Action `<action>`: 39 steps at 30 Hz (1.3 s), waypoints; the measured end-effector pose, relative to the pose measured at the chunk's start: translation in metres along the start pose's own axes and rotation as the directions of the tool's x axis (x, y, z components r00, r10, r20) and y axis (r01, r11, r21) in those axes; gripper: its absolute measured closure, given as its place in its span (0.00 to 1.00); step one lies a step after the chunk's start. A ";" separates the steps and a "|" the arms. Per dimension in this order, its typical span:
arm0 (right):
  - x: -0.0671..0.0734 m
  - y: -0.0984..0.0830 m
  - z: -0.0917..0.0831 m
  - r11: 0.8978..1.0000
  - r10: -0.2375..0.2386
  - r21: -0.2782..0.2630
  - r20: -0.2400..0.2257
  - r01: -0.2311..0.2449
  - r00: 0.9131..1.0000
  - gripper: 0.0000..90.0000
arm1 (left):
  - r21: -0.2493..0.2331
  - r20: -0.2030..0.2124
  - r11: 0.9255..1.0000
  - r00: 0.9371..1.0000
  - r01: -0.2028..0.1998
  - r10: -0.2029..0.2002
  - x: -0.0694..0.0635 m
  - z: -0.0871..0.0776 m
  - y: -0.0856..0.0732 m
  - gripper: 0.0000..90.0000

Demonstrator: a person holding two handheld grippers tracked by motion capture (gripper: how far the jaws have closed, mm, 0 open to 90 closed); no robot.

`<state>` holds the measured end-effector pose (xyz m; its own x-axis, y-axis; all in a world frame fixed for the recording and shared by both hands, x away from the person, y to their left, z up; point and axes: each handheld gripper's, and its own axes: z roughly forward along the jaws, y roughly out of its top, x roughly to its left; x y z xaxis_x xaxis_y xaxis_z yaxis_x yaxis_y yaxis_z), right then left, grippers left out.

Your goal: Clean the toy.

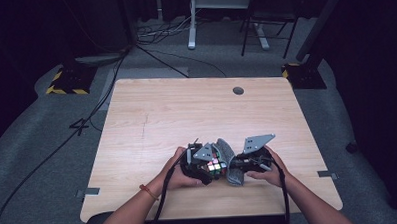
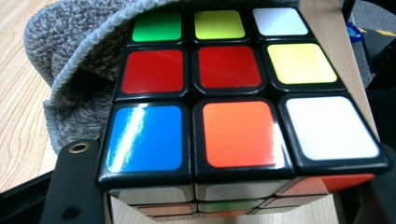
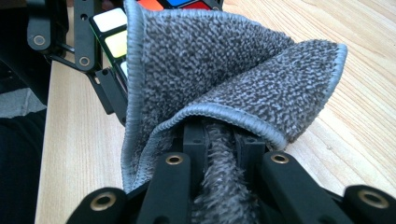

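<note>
cube (image 2: 233,88) in left gripper (image 1: 204,168), cloth (image 3: 224,79) in right gripper (image 3: 223,140)

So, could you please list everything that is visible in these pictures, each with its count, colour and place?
puzzle cube: one, black with coloured stickers, between the jaws of the left gripper, above the table's near edge.
cloth: one, grey, pinched in the right gripper, folded against the cube.
table: one, light wood, centre of the high view.
grommet: one, dark, far part of the table.
desk frame: one, white, on the floor behind the table.
floor cables: several, black, left of the table.
left gripper: one, black, shut on the cube.
right gripper: one, black, shut on the cloth.
forearms: two, from the bottom edge.
</note>
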<state>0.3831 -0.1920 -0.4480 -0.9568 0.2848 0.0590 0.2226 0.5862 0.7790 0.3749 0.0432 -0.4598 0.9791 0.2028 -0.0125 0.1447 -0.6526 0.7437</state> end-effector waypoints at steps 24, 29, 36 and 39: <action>0.000 0.001 -0.003 1.000 -0.005 -0.001 0.061 0.005 0.998 0.87 | -0.008 -0.059 0.997 0.995 -0.076 0.075 -0.007 0.000 0.005 0.36; -0.004 -0.002 -0.006 0.998 0.028 -0.051 0.007 -0.027 1.000 0.87 | -0.015 -0.063 0.999 0.997 -0.049 0.048 -0.003 0.001 0.003 0.36; 0.000 0.002 -0.015 0.994 0.018 -0.111 0.012 -0.017 1.000 0.87 | 0.011 -0.076 0.999 0.997 -0.030 0.031 0.000 0.003 0.001 0.34; -0.001 0.001 -0.014 0.992 0.016 -0.127 0.012 -0.015 1.000 0.87 | 0.030 -0.070 0.999 0.997 -0.037 0.039 0.001 0.004 0.001 0.34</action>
<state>0.3812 -0.2019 -0.4382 -0.9507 0.3036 0.0641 0.2109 0.4810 0.8510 0.3762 0.0397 -0.4622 0.9717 0.2278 0.0630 0.1127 -0.6809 0.7237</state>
